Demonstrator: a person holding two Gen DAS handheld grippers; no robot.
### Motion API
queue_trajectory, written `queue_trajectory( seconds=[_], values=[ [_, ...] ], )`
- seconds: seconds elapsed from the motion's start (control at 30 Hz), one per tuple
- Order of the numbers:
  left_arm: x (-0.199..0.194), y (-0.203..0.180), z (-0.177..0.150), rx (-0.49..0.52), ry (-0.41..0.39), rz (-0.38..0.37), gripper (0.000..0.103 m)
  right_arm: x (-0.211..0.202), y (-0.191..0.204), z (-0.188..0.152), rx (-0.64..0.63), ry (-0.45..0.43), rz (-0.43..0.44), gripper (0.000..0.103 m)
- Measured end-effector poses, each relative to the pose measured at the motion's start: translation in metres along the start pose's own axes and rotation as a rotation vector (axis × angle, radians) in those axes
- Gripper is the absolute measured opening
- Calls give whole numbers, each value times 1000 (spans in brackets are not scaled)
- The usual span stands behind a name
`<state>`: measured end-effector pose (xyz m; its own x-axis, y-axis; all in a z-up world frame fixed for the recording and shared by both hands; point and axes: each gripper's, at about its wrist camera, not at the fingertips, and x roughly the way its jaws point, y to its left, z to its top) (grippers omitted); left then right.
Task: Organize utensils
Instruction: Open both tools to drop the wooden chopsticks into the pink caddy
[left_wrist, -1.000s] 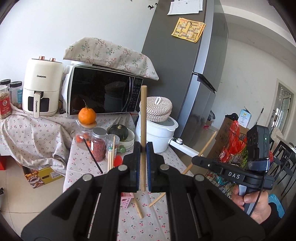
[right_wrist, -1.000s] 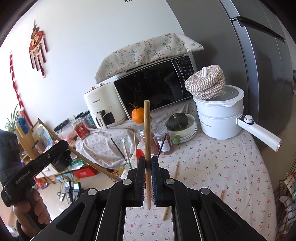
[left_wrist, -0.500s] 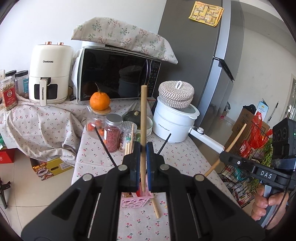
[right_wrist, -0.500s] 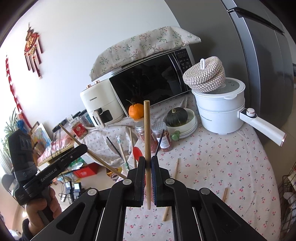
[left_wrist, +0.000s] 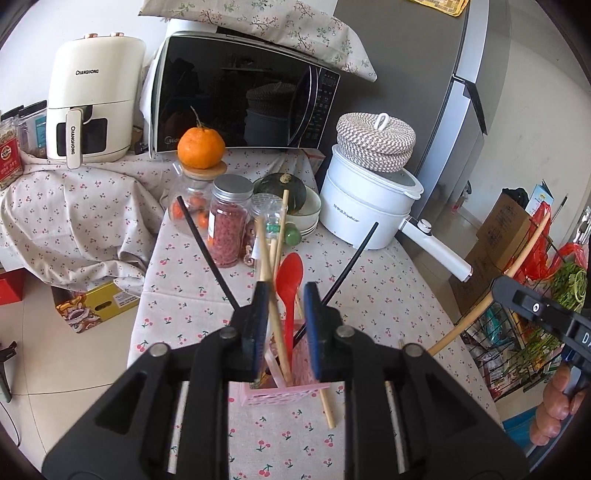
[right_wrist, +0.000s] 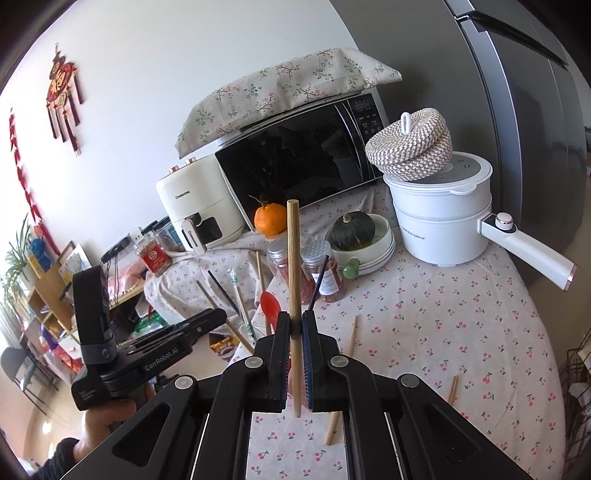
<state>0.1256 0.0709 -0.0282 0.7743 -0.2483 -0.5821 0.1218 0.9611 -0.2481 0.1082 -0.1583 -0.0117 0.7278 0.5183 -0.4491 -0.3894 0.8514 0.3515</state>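
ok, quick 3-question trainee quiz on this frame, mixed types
1. True or false: the right gripper holds a wooden chopstick upright.
2. What stands among the chopsticks in the pink basket? A) red spoon B) whisk C) ladle
3. Fill in: the orange sits on a jar's ____ lid.

Key: 1 true. 2 A, the red spoon; the left gripper is over the basket, its fingers opening. 3 wooden.

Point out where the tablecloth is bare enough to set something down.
Free: the cloth between the white pot and the loose chopsticks nearer the cameras. Crowded: the jars and bowl at the back, and around the pink holder.
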Motion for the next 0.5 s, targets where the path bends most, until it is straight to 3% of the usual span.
queue_trajectory(
  seconds=[0.07, 0.23, 0.5],
  values=[
    [-3, -1, -1, -2, 1, 0, 55, 0, 4, 3, -1, -18, 7, 6],
    [-15, -2, -9, 3, 17, -15, 82, 0, 13, 10, 6, -65, 22, 6],
    [-15, 15, -33, -37, 132, 17, 89, 18, 23, 12, -7, -104, -8, 6]
  ],
)
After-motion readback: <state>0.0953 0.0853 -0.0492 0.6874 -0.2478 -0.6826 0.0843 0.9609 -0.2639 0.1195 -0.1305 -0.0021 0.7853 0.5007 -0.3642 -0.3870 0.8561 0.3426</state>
